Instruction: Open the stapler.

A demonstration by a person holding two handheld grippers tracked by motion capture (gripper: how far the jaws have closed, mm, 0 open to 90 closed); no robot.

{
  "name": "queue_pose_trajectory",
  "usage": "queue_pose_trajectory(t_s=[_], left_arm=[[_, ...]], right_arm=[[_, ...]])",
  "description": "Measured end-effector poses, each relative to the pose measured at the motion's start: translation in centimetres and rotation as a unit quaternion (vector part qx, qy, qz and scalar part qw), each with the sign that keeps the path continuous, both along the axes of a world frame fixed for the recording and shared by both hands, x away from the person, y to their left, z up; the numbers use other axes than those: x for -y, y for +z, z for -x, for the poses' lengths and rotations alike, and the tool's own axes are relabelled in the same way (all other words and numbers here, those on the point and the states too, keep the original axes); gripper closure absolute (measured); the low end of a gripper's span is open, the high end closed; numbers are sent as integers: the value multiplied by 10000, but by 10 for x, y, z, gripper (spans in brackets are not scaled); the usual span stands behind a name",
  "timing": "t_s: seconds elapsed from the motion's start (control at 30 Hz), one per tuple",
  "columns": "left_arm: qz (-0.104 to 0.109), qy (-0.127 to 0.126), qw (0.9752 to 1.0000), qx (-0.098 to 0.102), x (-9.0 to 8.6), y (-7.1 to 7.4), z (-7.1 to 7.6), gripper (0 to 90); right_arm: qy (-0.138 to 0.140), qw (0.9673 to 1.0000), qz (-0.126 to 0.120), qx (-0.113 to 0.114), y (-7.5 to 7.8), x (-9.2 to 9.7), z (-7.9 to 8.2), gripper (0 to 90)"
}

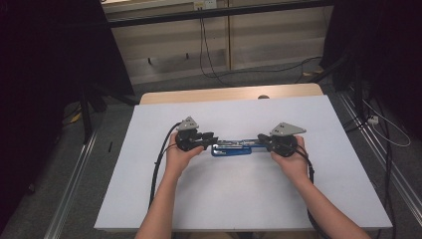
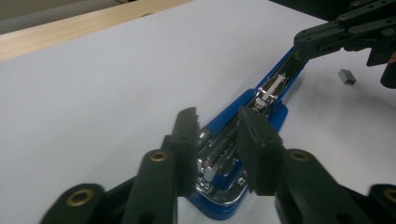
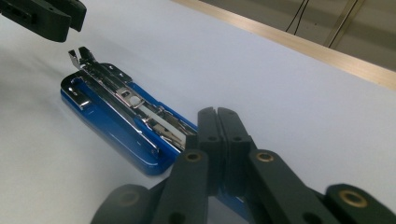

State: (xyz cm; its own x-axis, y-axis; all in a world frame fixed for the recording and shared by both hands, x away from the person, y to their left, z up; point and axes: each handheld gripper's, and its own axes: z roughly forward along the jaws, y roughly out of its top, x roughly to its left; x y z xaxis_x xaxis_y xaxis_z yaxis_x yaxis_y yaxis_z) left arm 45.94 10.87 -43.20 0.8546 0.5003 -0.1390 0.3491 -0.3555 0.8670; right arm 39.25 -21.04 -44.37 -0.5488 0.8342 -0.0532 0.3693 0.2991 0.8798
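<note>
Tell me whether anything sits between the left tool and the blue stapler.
Nothing visible does. The left tool straddles the near end of the open blue stapler, jaws apart on either side of its metal rail. The small staple block lies off beside the far end.

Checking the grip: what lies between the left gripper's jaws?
The blue stapler's opened metal end lies between the left gripper's jaws, pads not pressing it, seen in the left gripper view.

Dim room — grey floor [image 1: 59, 169], pale panelled wall [image 1: 259, 40] with hanging cables [image 1: 204, 50]; white-topped surface [image 1: 239, 199] edged in light wood.
</note>
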Motion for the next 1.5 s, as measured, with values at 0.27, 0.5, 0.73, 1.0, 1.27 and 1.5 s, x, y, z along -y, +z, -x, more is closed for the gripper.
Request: queue_pose_trajectory(t_s=[0.27, 0.5, 0.73, 1.0, 1.27, 1.5], left_arm=[[-97, 103, 9999, -51, 0, 5, 4, 378], [-236, 203, 9995, -113, -1, 7, 9, 195], [-318, 332, 9989, -103, -9, 8, 15, 140], [-423, 373, 9984, -50, -18, 9, 24, 115], [-443, 435, 9981, -10, -26, 7, 33, 114], [-462, 402, 9981, 68, -31, 9, 40, 114]], right_arm=[[-100, 9999, -79, -86, 4, 22, 13, 688], [-114, 9998, -4, -161, 5, 39, 24, 445], [-203, 9994, -59, -282, 1, 55, 32, 309], [-251, 9990, -87, -370, -1, 67, 42, 230], [-332, 9982, -167, -480, -3, 77, 50, 192], [-282, 9983, -63, -512, -4, 85, 54, 191]])
